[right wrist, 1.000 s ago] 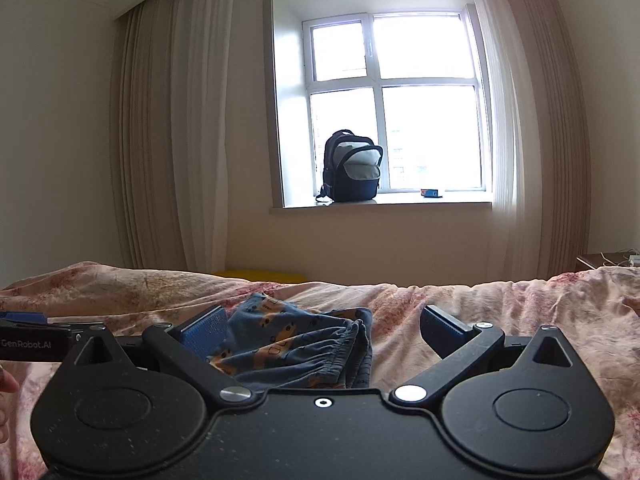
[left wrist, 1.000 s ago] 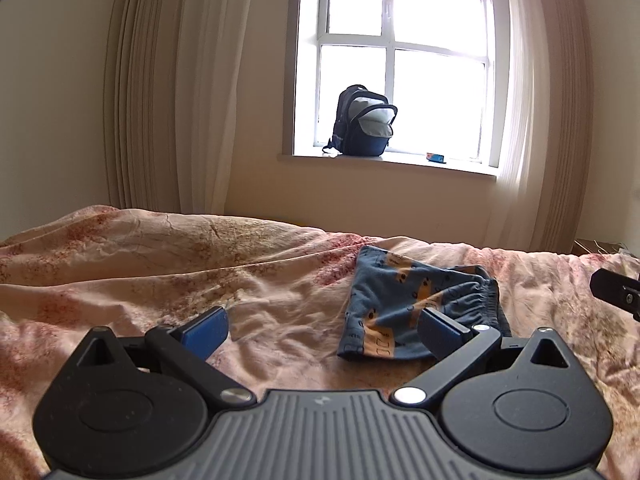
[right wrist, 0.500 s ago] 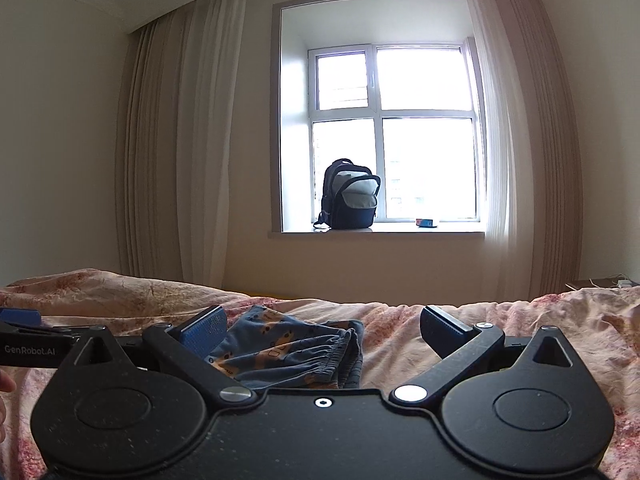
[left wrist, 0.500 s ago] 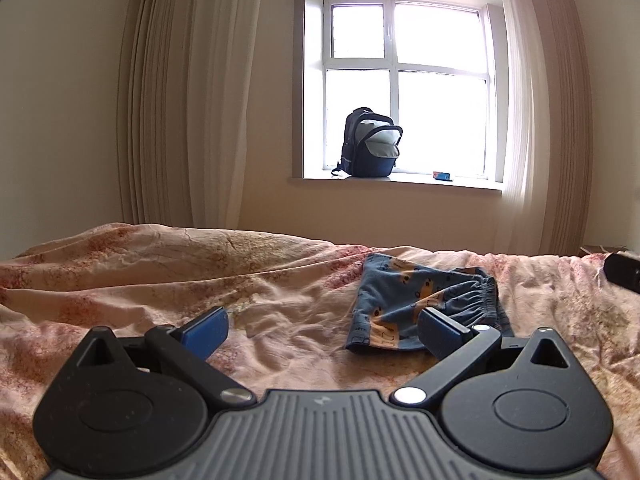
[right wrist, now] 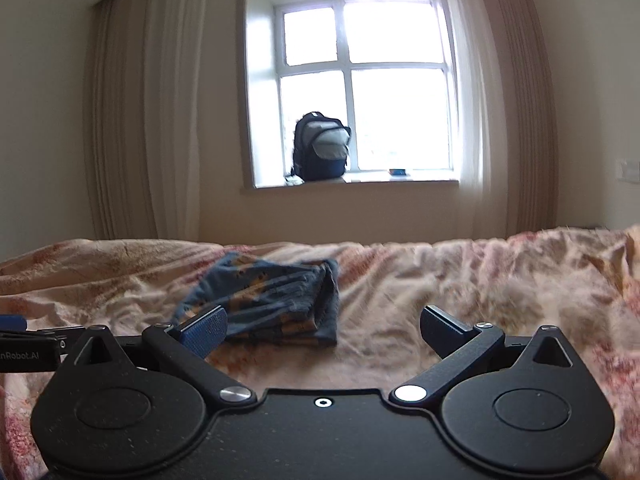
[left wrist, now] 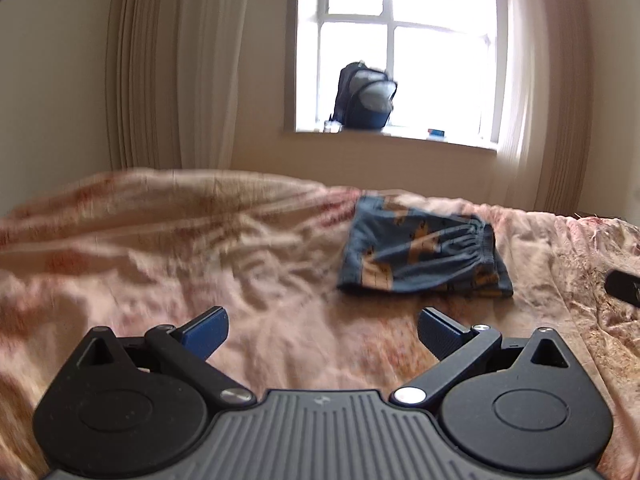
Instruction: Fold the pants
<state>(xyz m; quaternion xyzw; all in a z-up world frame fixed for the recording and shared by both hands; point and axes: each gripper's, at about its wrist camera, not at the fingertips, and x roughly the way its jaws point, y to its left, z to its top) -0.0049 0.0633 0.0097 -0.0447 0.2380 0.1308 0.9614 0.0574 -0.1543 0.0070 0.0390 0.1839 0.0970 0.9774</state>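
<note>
The blue pants [left wrist: 424,256] with orange prints lie folded in a small bundle on the pink bedspread [left wrist: 200,248]. In the left wrist view they lie ahead and right of my left gripper [left wrist: 322,332], which is open, empty and short of them. In the right wrist view the pants [right wrist: 276,300] lie ahead and left of my right gripper [right wrist: 322,330], also open and empty. The right gripper's tip [left wrist: 624,286] shows at the far right of the left wrist view. The left gripper's body [right wrist: 28,344] shows at the left edge of the right wrist view.
The rumpled bedspread [right wrist: 480,288] covers the whole bed. Beyond the bed is a wall with a window, a dark backpack [right wrist: 320,146] on the sill and curtains [right wrist: 144,120] at both sides.
Both grippers have drawn back from the pants and tilted down, so more bedspread shows between the fingers and the bundle. Both stay open and the pants lie still.
</note>
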